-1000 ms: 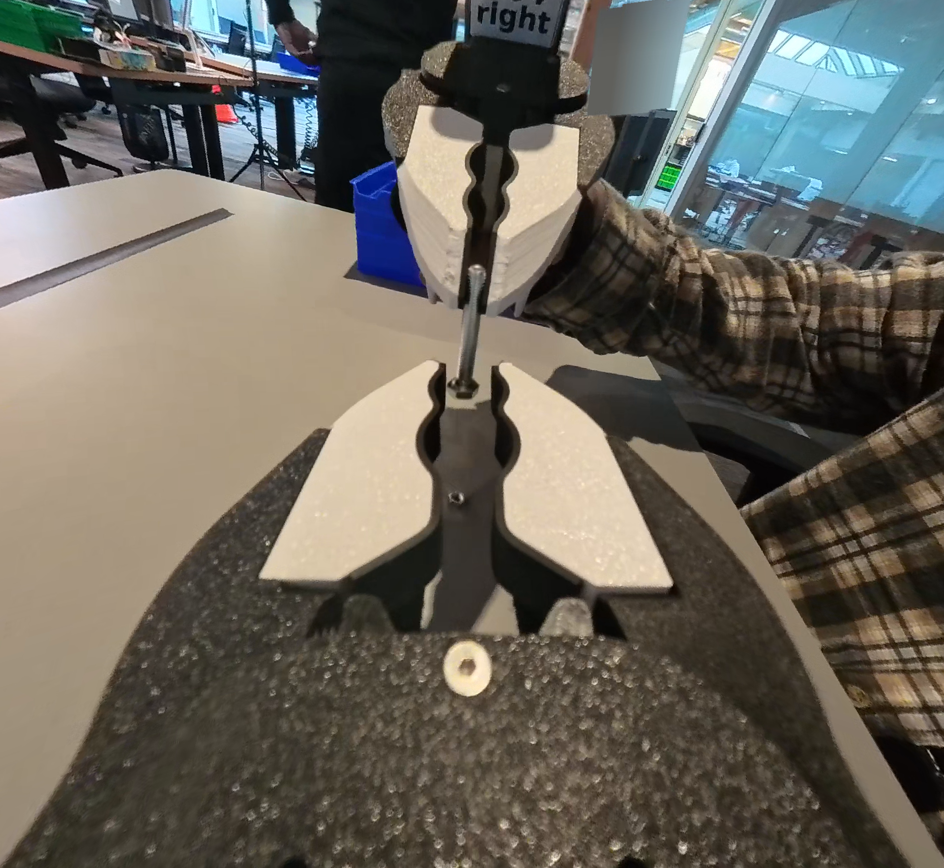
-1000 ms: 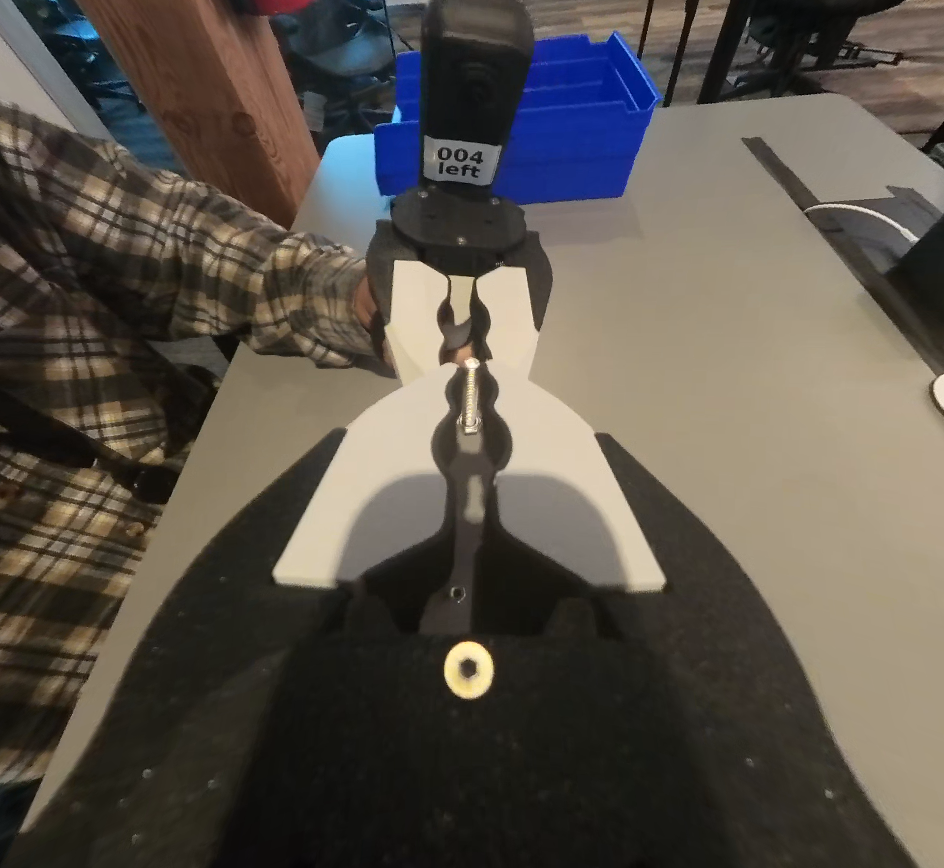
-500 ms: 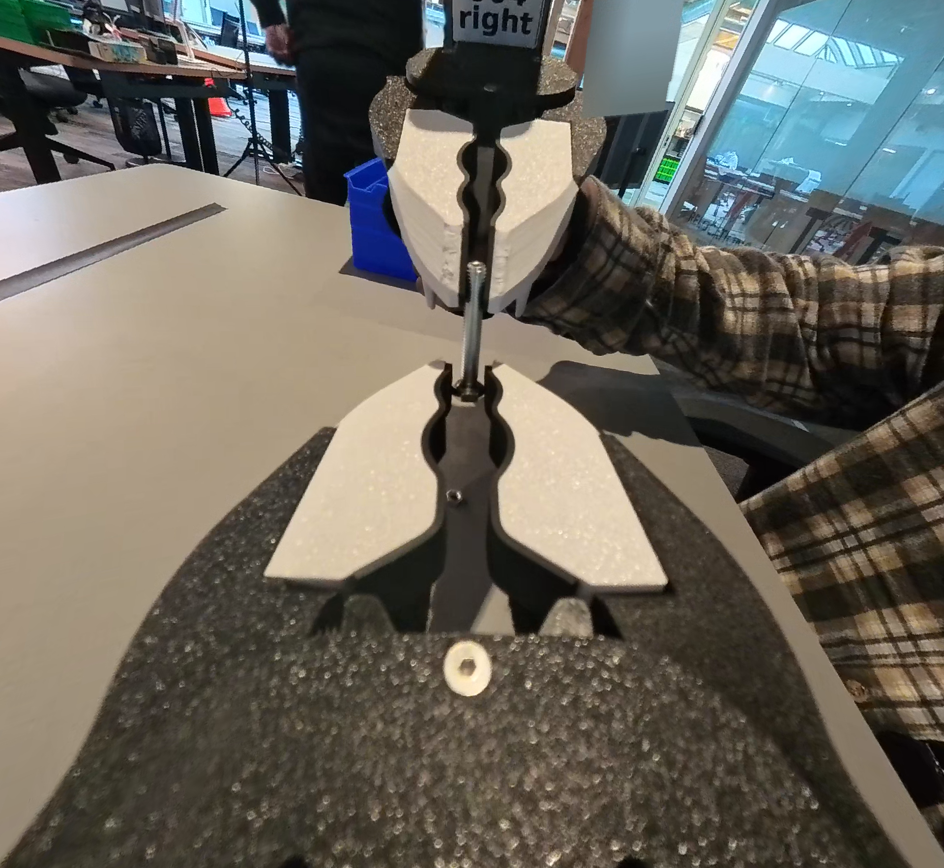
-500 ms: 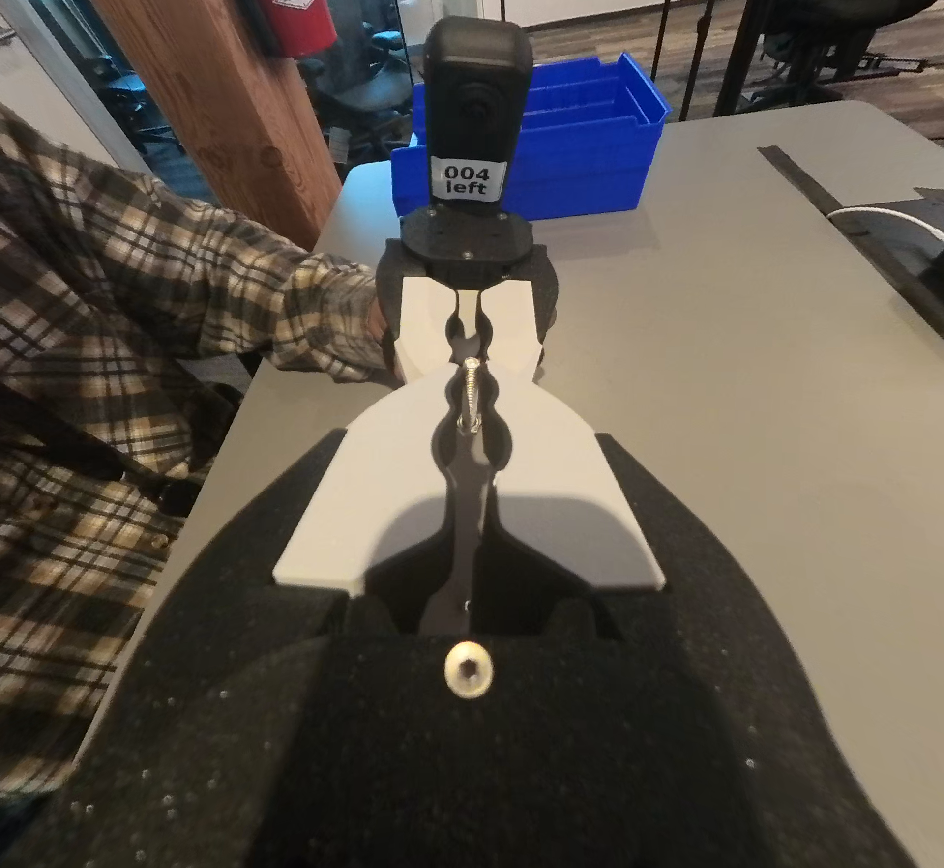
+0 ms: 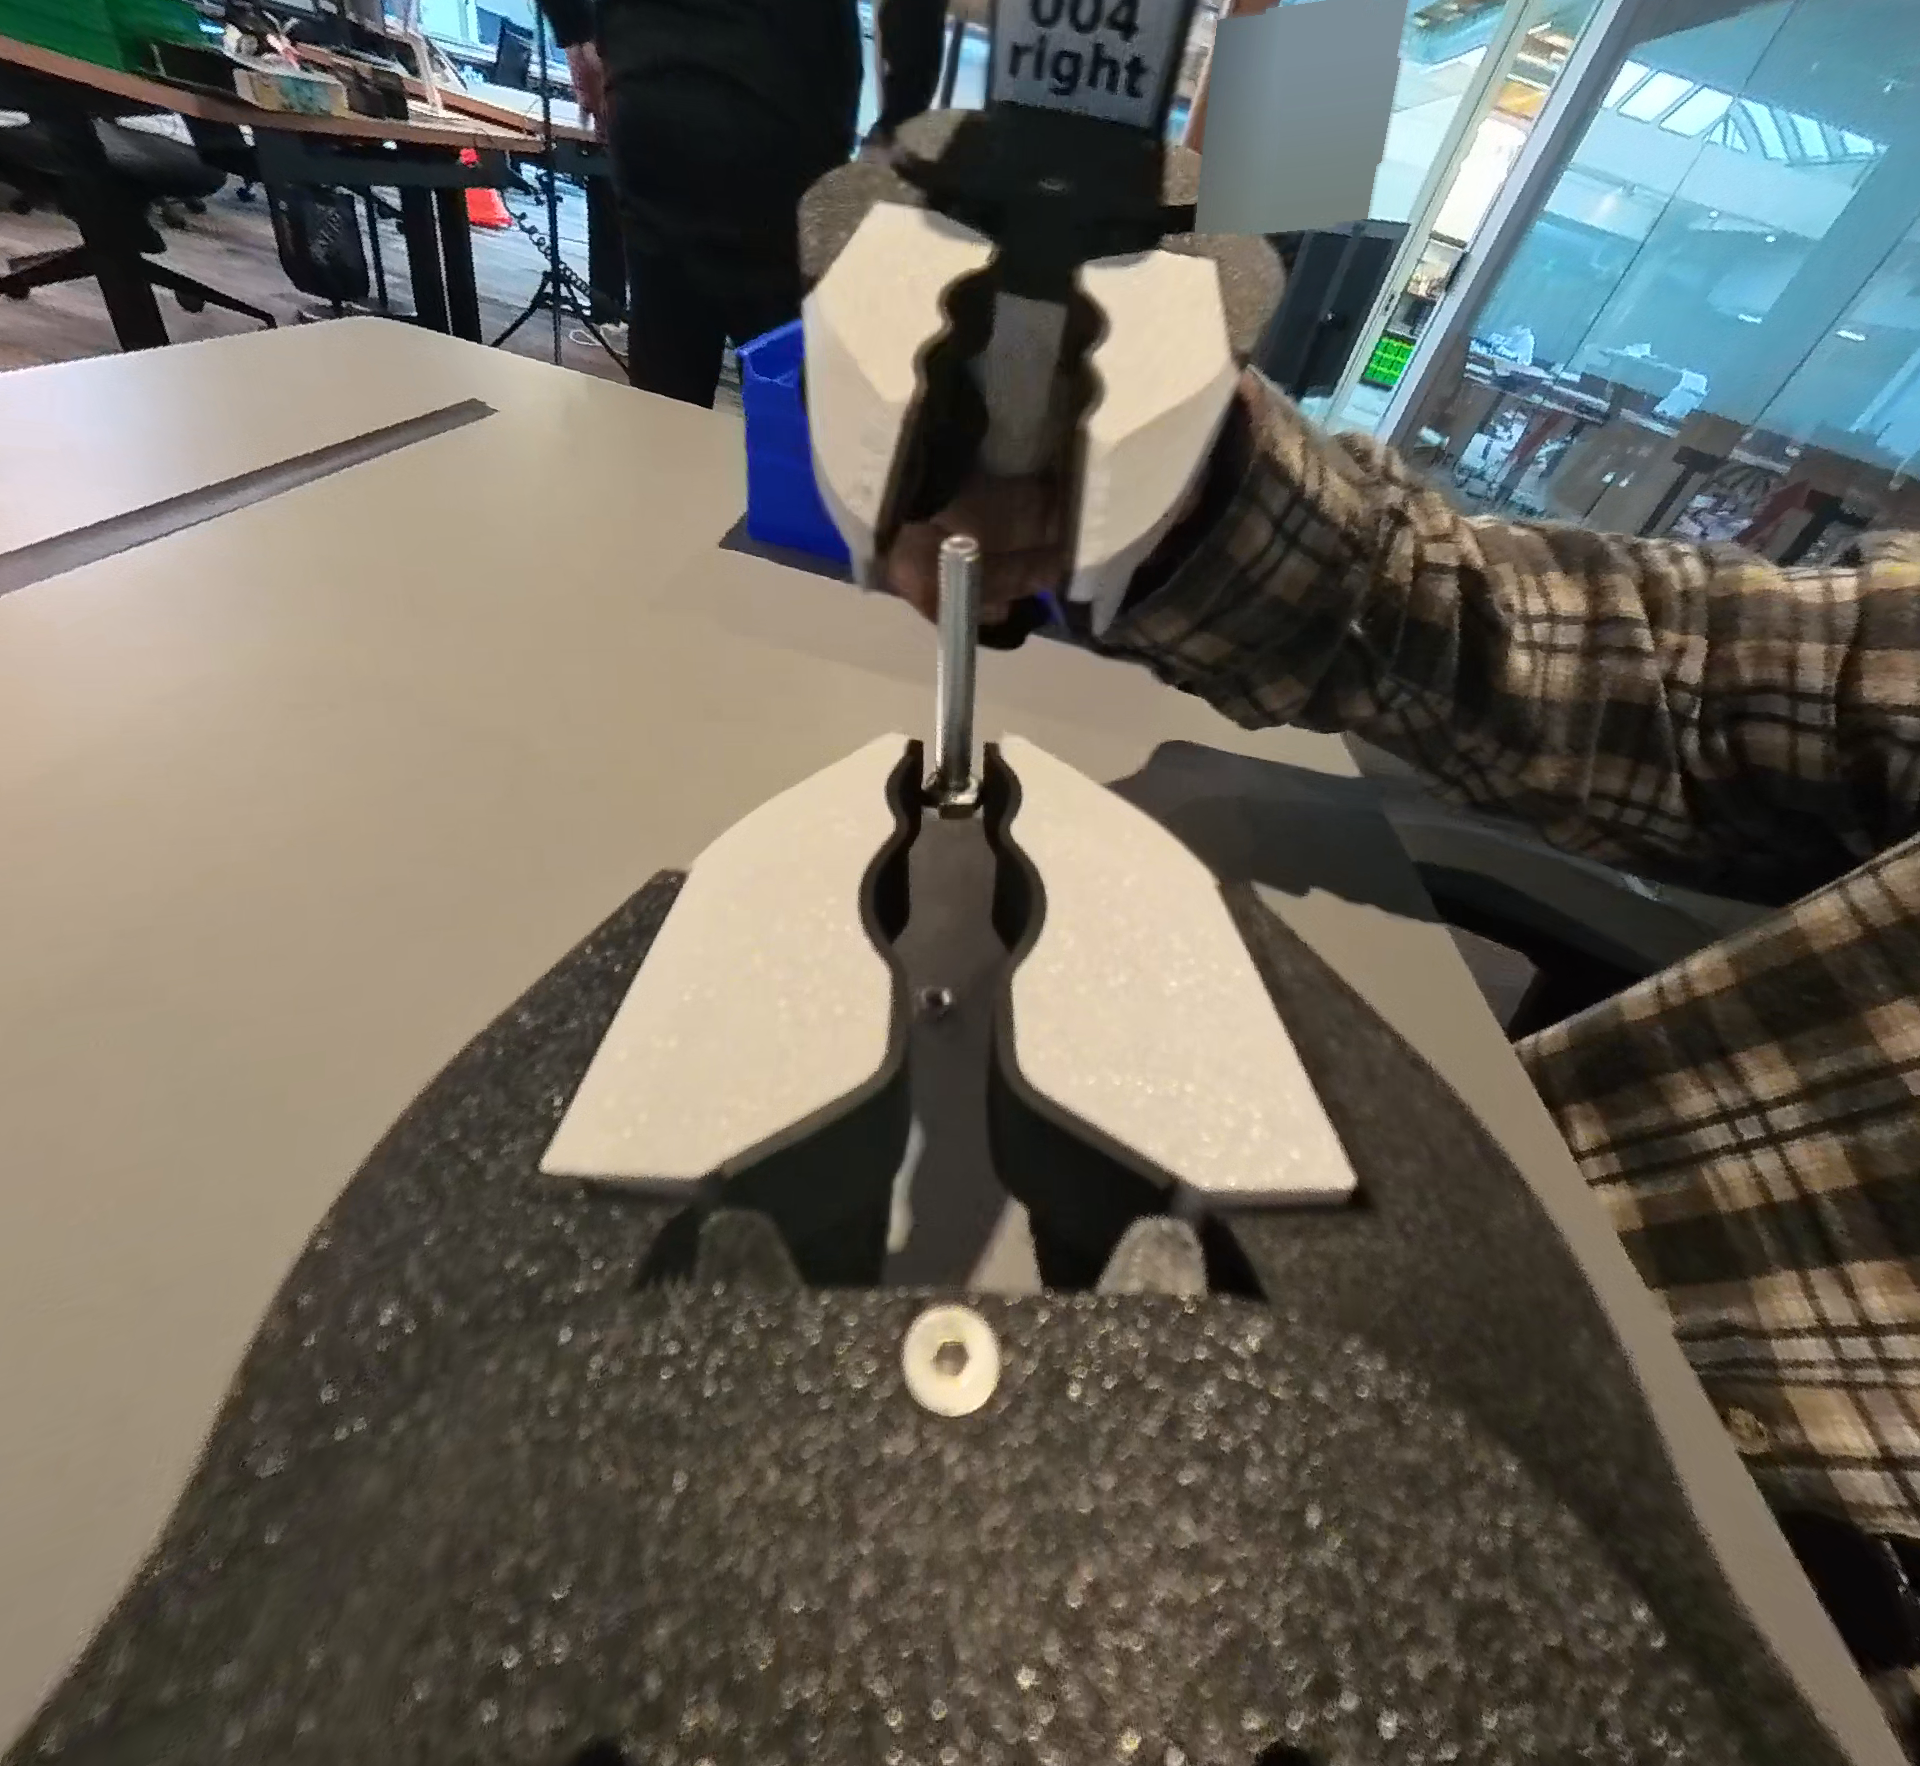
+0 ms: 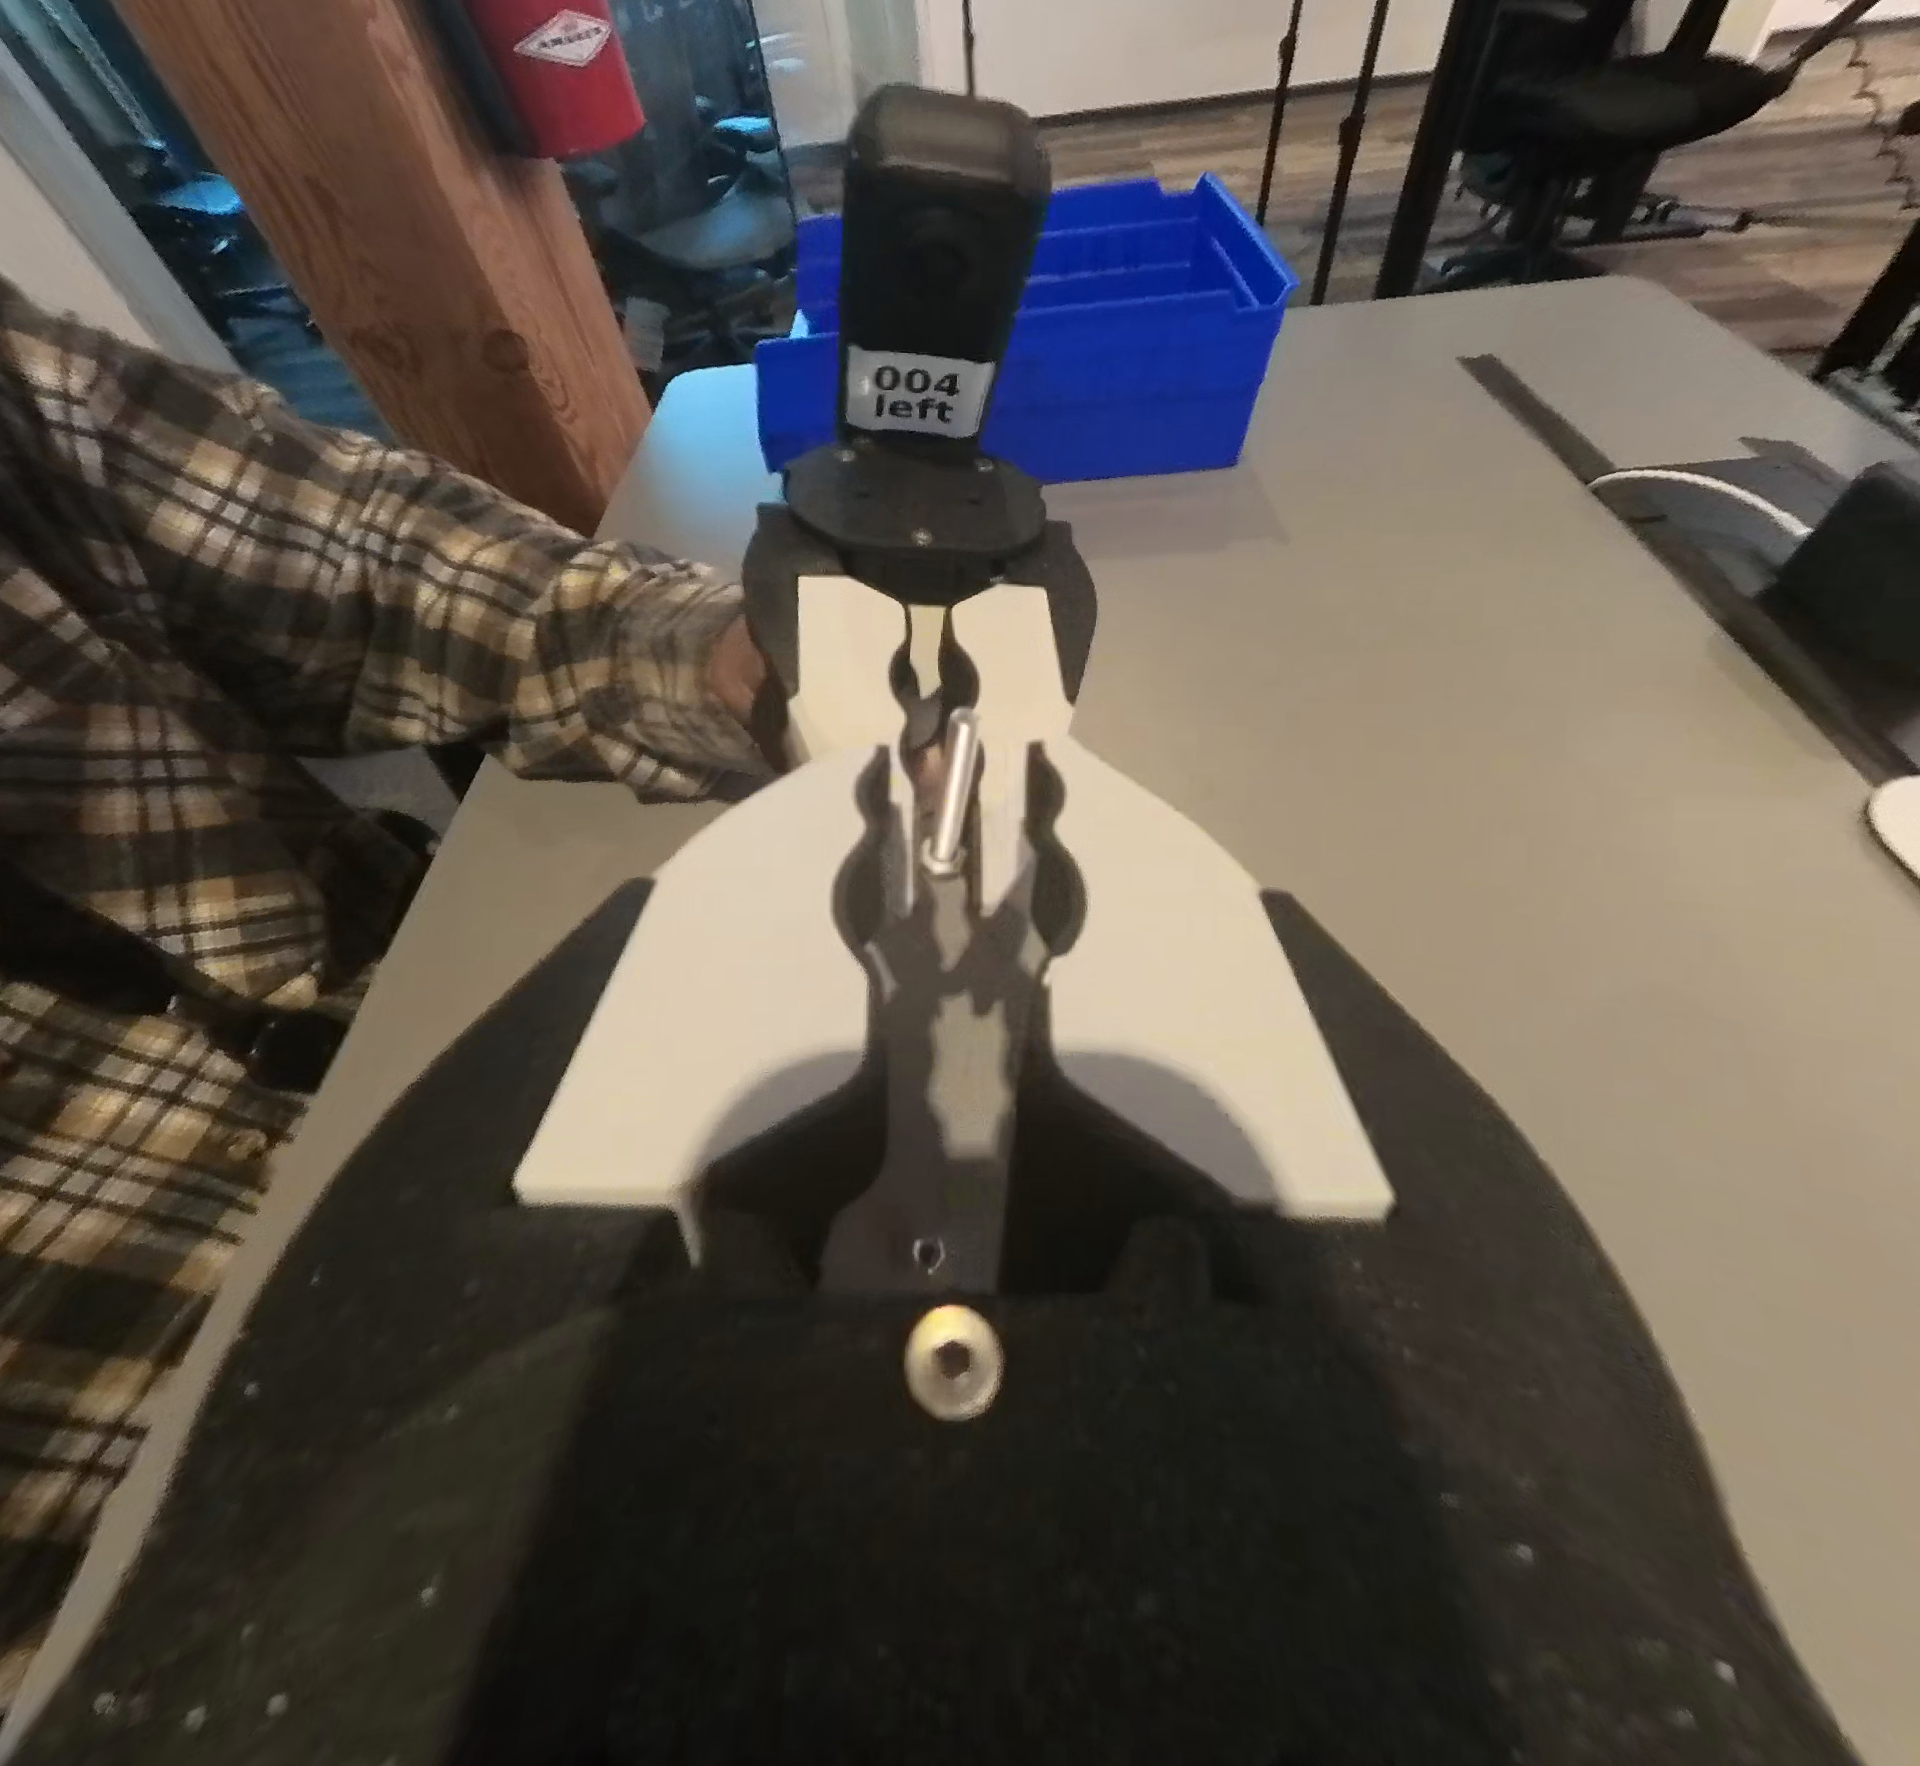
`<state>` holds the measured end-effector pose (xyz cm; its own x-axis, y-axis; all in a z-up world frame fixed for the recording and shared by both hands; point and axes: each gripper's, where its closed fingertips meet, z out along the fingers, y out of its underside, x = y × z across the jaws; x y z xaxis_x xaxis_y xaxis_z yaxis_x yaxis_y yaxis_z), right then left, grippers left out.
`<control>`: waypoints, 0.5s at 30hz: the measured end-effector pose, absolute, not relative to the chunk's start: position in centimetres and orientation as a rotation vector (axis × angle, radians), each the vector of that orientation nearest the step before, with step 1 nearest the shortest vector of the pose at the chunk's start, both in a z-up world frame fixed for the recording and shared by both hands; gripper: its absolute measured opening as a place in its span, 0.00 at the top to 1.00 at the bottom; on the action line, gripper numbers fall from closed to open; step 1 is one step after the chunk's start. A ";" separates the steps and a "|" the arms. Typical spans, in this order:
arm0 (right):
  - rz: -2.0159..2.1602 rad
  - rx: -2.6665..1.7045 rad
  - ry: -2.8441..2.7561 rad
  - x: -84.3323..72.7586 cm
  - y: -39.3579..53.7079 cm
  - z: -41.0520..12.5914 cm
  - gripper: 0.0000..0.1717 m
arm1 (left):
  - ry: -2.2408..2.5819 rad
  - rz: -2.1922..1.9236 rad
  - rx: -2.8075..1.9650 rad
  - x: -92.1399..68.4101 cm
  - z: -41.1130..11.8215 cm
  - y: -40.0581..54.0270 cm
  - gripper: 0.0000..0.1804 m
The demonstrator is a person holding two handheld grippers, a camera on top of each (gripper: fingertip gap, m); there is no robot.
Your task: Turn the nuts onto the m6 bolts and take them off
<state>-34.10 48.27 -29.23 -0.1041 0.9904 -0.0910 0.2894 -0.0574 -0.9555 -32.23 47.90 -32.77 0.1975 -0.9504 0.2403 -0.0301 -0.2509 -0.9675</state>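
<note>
The left gripper (image 5: pixel 954 786) is narrowed onto a small steel nut (image 5: pixel 954 797), its white fingertips (image 5: pixel 831 823) pressing the nut's sides right at their front ends. A bolt (image 5: pixel 956 651) is threaded through that nut and stands out from it toward twelve o'clock, bare thread all the way to its free tip. Beyond that tip, at twelve o'clock in the left wrist view, the right gripper (image 5: pixel 1023 511) faces back with its jaws spread wide and nothing in them; a hand shows through the gap. From the right wrist view the same bolt (image 6: pixel 954 807) lies between that gripper's open white fingers (image 6: pixel 790 843) with clear space on both sides, so it is not gripped there. Both grippers hang above a bare grey desk (image 5: pixel 364 677), with a blue bin (image 6: pixel 1122 345) at twelve o'clock near the far edge and a plaid sleeve (image 6: pixel 364 636) at nine. The bolt and nut look light, hard and rigid, with no risk of crushing, though the smooth metal is likely slippery. The nut's flats are probably the best hold; the bolt seems best pinched across the thread near its free end, squarely, so it cannot pivot.
</note>
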 end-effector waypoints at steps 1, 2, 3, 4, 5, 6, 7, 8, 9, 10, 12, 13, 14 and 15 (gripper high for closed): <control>1.178 -1.421 -1.470 -33.7 48.3 -29.2 0.84 | 0.966 -1.204 -1.521 -32.4 -32.8 48.1 0.94; 1.139 -1.430 -1.470 -33.1 48.4 -29.4 0.83 | 0.958 -1.195 -1.522 -32.7 -32.9 48.2 0.94; 1.091 -1.447 -1.483 -32.3 48.4 -29.9 0.82 | 0.949 -1.190 -1.522 -33.0 -32.9 48.4 0.94; 1.040 -1.470 -1.511 -31.5 48.2 -30.8 0.83 | 0.940 -1.184 -1.524 -33.3 -33.0 48.6 0.94; 0.988 -1.503 -1.547 -30.7 48.0 -31.9 0.83 | 0.936 -1.174 -1.529 -33.6 -33.1 48.8 0.94; 0.941 -1.541 -1.589 -29.9 47.6 -33.3 0.82 | 0.934 -1.162 -1.534 -33.9 -33.3 49.1 0.94; 0.904 -1.581 -1.633 -29.2 47.2 -34.8 0.82 | 0.932 -1.154 -1.539 -34.1 -33.4 49.3 0.94; 0.870 -1.621 -1.676 -28.7 46.9 -36.3 0.82 | 0.928 -1.151 -1.543 -34.3 -33.5 49.4 0.94; 0.835 -1.660 -1.710 -28.2 46.6 -37.8 0.82 | 0.926 -1.147 -1.545 -34.4 -33.6 49.5 0.94; 0.809 -1.690 -1.737 -28.0 46.4 -39.0 0.82 | 0.924 -1.140 -1.547 -34.5 -33.7 49.6 0.94; 0.804 -1.723 -1.775 -28.0 45.8 -40.8 0.83 | 0.919 -1.128 -1.547 -34.6 -33.7 49.7 0.94; 0.795 -1.737 -1.793 -28.0 45.7 -41.5 0.84 | 0.918 -1.124 -1.545 -34.6 -33.7 49.7 0.94; 0.782 -1.746 -1.814 -28.1 45.6 -42.1 0.85 | 0.919 -1.115 -1.545 -34.6 -33.8 49.8 0.94; 0.769 -1.752 -1.831 -28.2 45.6 -42.6 0.86 | 0.924 -1.105 -1.548 -34.7 -33.9 49.8 0.94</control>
